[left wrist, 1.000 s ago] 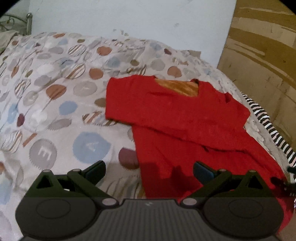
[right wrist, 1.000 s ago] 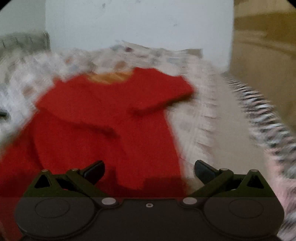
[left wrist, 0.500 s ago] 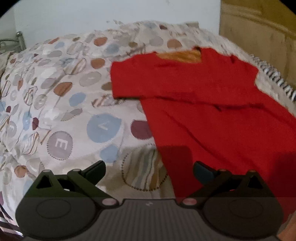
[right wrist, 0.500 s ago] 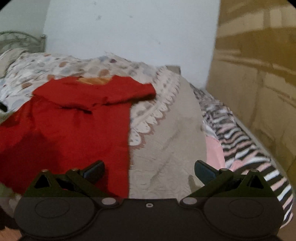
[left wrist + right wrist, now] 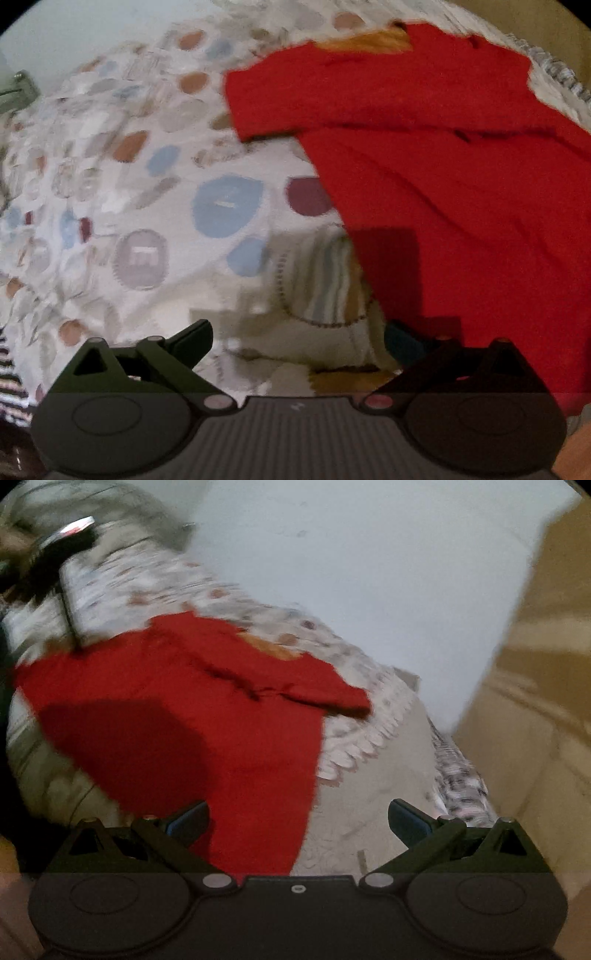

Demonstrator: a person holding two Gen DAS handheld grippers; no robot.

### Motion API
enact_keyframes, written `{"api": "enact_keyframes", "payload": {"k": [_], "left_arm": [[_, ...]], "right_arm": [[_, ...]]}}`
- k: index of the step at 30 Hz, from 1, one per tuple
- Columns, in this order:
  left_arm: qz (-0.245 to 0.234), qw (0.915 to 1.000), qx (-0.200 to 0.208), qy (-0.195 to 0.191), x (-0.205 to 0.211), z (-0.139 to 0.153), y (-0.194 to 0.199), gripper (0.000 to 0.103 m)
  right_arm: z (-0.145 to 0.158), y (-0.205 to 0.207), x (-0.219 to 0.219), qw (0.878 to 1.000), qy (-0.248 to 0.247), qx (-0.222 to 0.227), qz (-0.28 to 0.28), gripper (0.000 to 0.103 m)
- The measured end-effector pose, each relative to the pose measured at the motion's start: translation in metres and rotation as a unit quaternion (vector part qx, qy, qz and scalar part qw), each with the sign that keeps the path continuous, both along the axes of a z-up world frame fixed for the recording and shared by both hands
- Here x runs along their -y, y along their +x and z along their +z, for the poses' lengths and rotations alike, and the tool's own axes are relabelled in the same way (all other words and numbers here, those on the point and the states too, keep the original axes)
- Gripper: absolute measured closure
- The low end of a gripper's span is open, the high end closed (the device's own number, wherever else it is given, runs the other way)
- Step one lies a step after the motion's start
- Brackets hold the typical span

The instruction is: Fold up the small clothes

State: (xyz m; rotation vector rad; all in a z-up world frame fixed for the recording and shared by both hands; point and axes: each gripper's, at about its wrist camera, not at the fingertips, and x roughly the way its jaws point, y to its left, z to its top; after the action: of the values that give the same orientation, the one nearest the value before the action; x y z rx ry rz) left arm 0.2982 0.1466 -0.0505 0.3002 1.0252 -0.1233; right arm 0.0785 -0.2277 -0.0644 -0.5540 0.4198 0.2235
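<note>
Basically both spread wide and empty, left gripper (image 5: 297, 341) above spotted bedspread (image 5: 147, 206) by red shirt (image 5: 443, 192) hem, right gripper (image 5: 297, 818) over shirt's lower edge, sleeves folded across chest.

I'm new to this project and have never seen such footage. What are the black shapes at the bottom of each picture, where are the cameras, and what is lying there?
There is no robot here: a person holds a two-finger tool in each hand, and each tool carries a wide-angle camera that looks forward along its fingers. The black shapes are those tools. One picture comes from the left tool, the other from the right tool. Both stand open and hold nothing. Ahead of them a red shirt lies spread on a bed under a spotted cover, with one sleeve folded across the chest. The left tool sits at the shirt's left edge, the right tool at its right edge. Both pictures are blurred, so fine detail is lost.
</note>
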Motion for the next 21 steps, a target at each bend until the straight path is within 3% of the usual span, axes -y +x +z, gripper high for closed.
{"api": "enact_keyframes", "payload": {"k": [5,12,17,21], "left_arm": [[0.028,0.9971,0.052,-0.048,-0.015,0.021,-0.024,0.001],[0.059,0.9899,0.108,-0.071,-0.025,0.047,-0.049,0.001],[0.06,0.9891,0.115,-0.069,-0.027,0.051,-0.06,0.001],[0.059,0.9879,0.114,-0.087,-0.024,0.053,-0.064,0.001]], "right_arm": [[-0.027,-0.008,-0.025,0.992,-0.102,0.003,0.073,0.0],[-0.062,-0.002,-0.053,0.975,-0.203,0.069,0.061,0.001],[-0.058,-0.017,-0.056,0.971,-0.2,0.111,0.063,0.001],[-0.069,-0.006,-0.064,0.97,-0.2,0.128,0.051,0.001]]}}
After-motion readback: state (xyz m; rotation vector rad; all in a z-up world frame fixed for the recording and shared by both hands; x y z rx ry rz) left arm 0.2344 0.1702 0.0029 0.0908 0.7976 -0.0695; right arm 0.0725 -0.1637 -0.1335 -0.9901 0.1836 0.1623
